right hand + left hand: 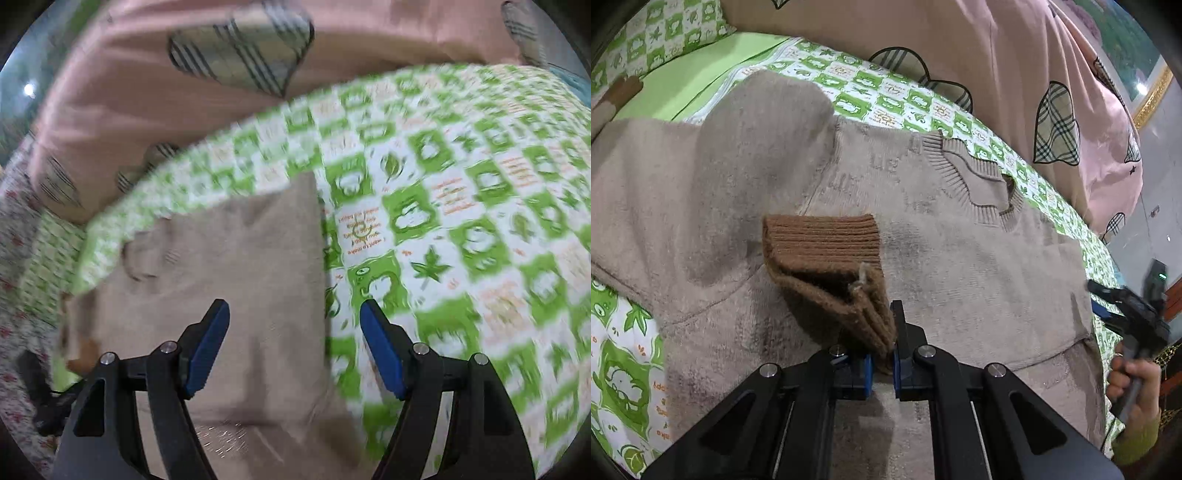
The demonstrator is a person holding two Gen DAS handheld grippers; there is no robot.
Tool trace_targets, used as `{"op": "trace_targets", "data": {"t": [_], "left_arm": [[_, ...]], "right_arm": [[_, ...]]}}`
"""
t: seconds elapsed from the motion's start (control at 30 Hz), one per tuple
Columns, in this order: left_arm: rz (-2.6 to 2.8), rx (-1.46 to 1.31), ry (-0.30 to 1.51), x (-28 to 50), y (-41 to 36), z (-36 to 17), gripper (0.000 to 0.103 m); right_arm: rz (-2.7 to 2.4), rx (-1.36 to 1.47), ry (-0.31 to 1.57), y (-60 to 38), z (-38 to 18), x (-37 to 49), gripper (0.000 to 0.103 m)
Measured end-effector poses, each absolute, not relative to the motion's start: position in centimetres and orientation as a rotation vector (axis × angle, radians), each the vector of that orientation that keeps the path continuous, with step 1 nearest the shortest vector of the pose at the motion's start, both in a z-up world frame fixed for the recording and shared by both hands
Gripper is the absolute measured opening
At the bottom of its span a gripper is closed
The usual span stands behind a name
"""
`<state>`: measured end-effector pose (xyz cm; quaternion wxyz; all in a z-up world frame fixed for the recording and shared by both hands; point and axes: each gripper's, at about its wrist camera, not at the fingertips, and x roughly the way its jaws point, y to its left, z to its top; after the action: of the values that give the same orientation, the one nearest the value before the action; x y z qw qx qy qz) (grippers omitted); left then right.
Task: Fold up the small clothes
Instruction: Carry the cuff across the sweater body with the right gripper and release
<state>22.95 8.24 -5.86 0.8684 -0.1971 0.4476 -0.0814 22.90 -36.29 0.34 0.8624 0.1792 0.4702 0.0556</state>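
Observation:
A beige knitted sweater point(960, 258) lies flat on the bed, with its ribbed neckline point(975, 184) toward the far right. One sleeve is folded across the body and ends in a brown ribbed cuff point(827, 243). My left gripper point(884, 350) is shut on that cuff, whose edge is pinched between the blue pads. My right gripper point(295, 314) is open with nothing between its fingers, hovering over the sweater's point(240, 258) right edge. In the left wrist view the right gripper point(1123, 302) shows at the sweater's right side, held by a hand point(1134, 380).
A green and white patterned bedsheet point(461, 221) covers the bed under the sweater. A bulky pink quilt point(1015, 74) with checked leaf shapes lies along the far side. The right wrist view is blurred by motion.

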Motion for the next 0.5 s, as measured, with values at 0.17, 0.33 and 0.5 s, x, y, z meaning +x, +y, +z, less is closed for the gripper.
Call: {"op": "trace_targets", "data": {"t": [0.17, 0.33, 0.5], "left_arm": [[-0.167, -0.367, 0.935, 23.0, 7.2, -5.6, 0.006], [-0.151, -0.339, 0.932, 23.5, 6.2, -5.3, 0.006], [-0.155, -0.384, 0.960, 22.9, 8.3, -5.9, 0.012]], "right_arm": [[0.174, 0.384, 1.063, -36.3, -1.9, 24.9, 0.010], [0.114, 0.332, 1.013, -37.1, -0.8, 24.2, 0.010], [0.039, 0.262, 1.028, -36.1, -0.6, 23.3, 0.029]]}}
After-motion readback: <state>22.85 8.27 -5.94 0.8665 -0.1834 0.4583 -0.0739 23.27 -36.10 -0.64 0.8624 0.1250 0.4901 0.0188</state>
